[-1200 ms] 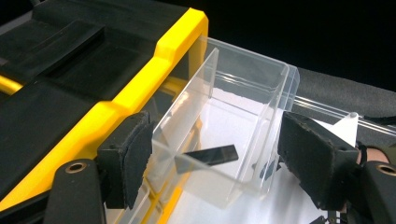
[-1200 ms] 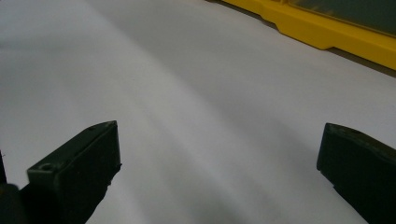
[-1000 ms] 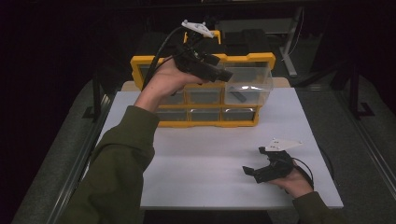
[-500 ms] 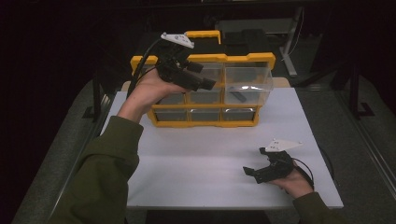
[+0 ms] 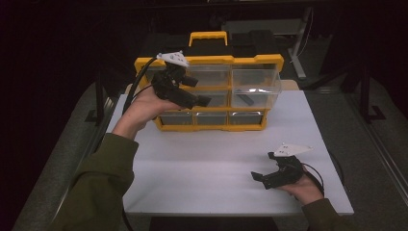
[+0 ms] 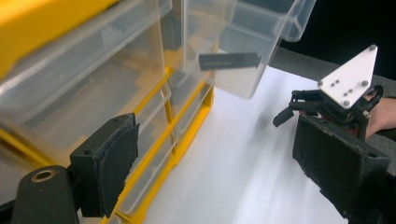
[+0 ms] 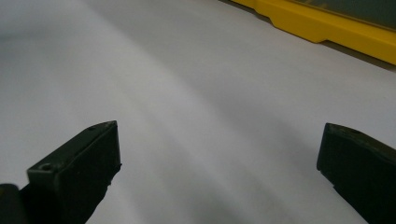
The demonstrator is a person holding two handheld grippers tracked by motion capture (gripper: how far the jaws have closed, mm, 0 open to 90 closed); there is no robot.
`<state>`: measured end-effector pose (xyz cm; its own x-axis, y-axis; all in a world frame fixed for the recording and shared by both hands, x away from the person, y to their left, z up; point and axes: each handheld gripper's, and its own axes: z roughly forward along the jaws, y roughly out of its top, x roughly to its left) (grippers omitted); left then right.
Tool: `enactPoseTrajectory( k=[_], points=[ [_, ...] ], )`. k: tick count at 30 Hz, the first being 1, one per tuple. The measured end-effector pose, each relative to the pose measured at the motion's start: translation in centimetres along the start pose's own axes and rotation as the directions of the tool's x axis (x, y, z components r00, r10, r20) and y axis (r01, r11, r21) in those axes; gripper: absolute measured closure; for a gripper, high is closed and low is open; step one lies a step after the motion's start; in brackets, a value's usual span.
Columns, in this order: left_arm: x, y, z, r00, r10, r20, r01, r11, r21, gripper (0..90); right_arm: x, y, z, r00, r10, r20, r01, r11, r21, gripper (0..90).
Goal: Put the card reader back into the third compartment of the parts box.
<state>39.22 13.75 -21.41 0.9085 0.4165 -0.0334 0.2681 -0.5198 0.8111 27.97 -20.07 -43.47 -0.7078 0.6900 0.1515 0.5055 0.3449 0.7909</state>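
My left gripper [image 5: 195, 96] hangs in the air in front of the yellow drawer organizer [image 5: 210, 94], at the level of its middle row of clear drawers. Its jaws have just been opening and now stand well apart, with nothing between the pads. In the left gripper view I see bare white table [image 6: 243, 154] in the gap. The organizer's clear drawer fronts sit just behind and beside the jaw on the left of that view; whether that pad touches the plastic I cannot tell.

Ahead of this gripper and to its right, one upper drawer [image 5: 255, 89] is pulled out past the yellow frame. A small dark bar-shaped part [image 6: 229, 60] lies inside it, seen through the clear wall — apart from my jaws, farther along the cabinet front.

My right gripper [image 5: 263, 178] rests low at the near right of the table, well away from the organizer. Its jaws are spread wide, and only the white tabletop lies between them — the pads hold nothing. In the right gripper view the organizer's yellow base [image 7: 322, 25] runs across the far corner, well beyond the jaw tips. From the left gripper's camera I see the right gripper off to the right, its grey plate tilted up.
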Motion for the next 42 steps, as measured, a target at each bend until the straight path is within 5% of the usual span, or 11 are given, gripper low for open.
enactPoseTrajectory(
  k=[42],
  points=[
    [0.1, -12.7, 0.6, 0.9989, -0.038, -0.026, 0.037, 0.9984, -0.042, 0.0, 0.1, 0.1, 0.1, 1.0000, -0.004, 0.003, 0.004, 1.000, 0.003, 0.0]
  ],
)
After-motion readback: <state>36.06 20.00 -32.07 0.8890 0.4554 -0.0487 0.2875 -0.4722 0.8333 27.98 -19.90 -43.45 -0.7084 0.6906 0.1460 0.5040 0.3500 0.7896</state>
